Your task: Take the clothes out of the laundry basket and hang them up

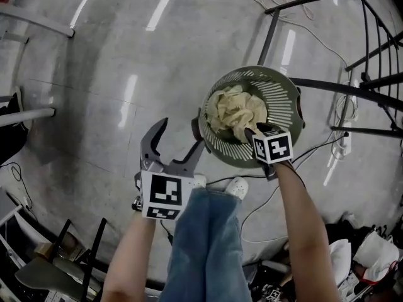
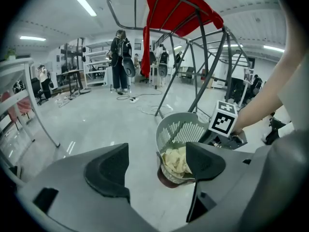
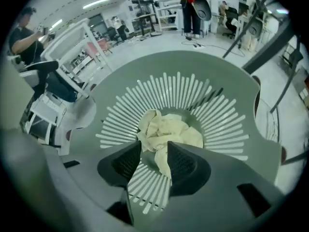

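Observation:
A grey-green slotted laundry basket (image 1: 286, 99) stands on the floor with a crumpled cream cloth (image 1: 234, 109) in it. My right gripper (image 1: 255, 131) points steeply down into the basket. In the right gripper view its jaws (image 3: 154, 151) stand a little apart just above the cloth (image 3: 169, 129); a fold shows in the gap, not pinched. My left gripper (image 1: 179, 145) hangs left of the basket, wide open and empty. In the left gripper view (image 2: 157, 166) the basket (image 2: 176, 127), the cloth (image 2: 175, 161) and the right gripper's marker cube (image 2: 223, 118) lie ahead.
A black metal drying rack (image 1: 352, 87) stands behind and right of the basket; a red garment (image 2: 178, 4) hangs on it. Cables and a power strip (image 1: 345, 142) lie on the floor. My jeans legs (image 1: 208, 244) are below. People (image 2: 118, 57) stand far off.

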A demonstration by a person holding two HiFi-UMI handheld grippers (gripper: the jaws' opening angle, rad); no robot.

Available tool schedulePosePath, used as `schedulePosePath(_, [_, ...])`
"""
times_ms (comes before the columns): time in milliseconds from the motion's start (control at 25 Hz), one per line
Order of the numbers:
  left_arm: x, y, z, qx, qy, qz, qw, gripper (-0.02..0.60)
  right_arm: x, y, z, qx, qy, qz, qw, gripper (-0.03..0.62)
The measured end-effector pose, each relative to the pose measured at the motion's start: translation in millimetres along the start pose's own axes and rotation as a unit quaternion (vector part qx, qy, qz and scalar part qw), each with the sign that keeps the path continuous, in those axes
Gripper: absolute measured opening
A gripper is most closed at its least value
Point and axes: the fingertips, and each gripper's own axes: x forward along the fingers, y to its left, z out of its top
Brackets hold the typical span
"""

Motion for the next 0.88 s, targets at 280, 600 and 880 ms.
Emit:
schedulePosePath(280, [25,16,0,0.009,-0.023,0.005,0.9997,0.365,53,-30,-17,0.166,0.013,0.015,0.986,0.172])
schedulePosePath(600, [56,24,9,0.029,-0.072,0.020,0.9968,0.365,102,-61,-38,0.219,0.039,-0.002,0.975,0.173])
schedulePosePath(880, [69,27,5,0.034,-0.093,0.028,0.9947,0.365,131,-70,-34,0.198,0.005,-0.017,0.980,0.173])
